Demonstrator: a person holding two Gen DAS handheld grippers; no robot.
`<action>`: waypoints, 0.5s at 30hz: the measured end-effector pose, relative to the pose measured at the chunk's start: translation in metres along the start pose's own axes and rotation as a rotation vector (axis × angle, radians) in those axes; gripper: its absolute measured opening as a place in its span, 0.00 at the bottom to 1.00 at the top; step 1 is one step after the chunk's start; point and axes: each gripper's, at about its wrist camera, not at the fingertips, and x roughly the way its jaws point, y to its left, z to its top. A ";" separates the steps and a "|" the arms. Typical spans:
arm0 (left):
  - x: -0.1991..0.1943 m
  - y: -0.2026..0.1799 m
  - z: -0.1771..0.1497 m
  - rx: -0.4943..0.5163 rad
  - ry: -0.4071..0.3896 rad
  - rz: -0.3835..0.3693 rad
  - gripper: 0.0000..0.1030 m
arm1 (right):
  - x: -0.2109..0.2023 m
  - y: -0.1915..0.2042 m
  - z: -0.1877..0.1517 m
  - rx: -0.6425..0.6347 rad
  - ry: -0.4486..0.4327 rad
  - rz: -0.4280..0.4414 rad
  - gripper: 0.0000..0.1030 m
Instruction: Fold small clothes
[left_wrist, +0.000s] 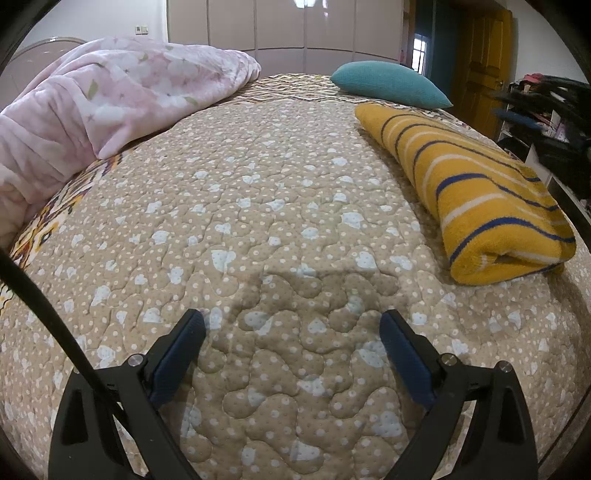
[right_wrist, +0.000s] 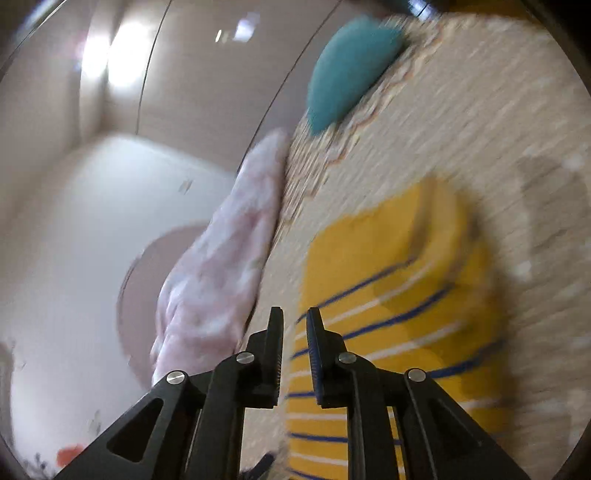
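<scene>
On the beige quilted bedspread (left_wrist: 258, 206), folded yellow terry garment with blue and white stripes (left_wrist: 480, 195) at far right. Left gripper (left_wrist: 291, 336) spread wide, empty. Right gripper (right_wrist: 295, 325) slightly parted, empty. Risk: fold springing open once released.

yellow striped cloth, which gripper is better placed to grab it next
Probably right. The right gripper points straight at the yellow striped cloth, jaws slightly parted and empty. The left gripper hangs open over bare quilt, the cloth off to its side.

Fuzzy terry striped towel (left_wrist: 476, 192), matt quilted cloth bedspread (left_wrist: 258, 206), fleecy pink blanket (left_wrist: 122, 92), glossy wardrobe doors (left_wrist: 280, 26)
</scene>
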 end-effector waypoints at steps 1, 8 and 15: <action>0.000 0.001 0.000 0.000 0.000 -0.001 0.93 | 0.010 -0.005 -0.003 0.001 0.024 -0.020 0.15; 0.000 0.001 0.000 -0.004 -0.003 -0.009 0.93 | -0.055 -0.093 -0.005 0.207 -0.145 -0.048 0.00; 0.000 0.001 0.000 -0.003 -0.003 -0.008 0.93 | -0.080 -0.046 0.014 0.150 -0.199 -0.007 0.30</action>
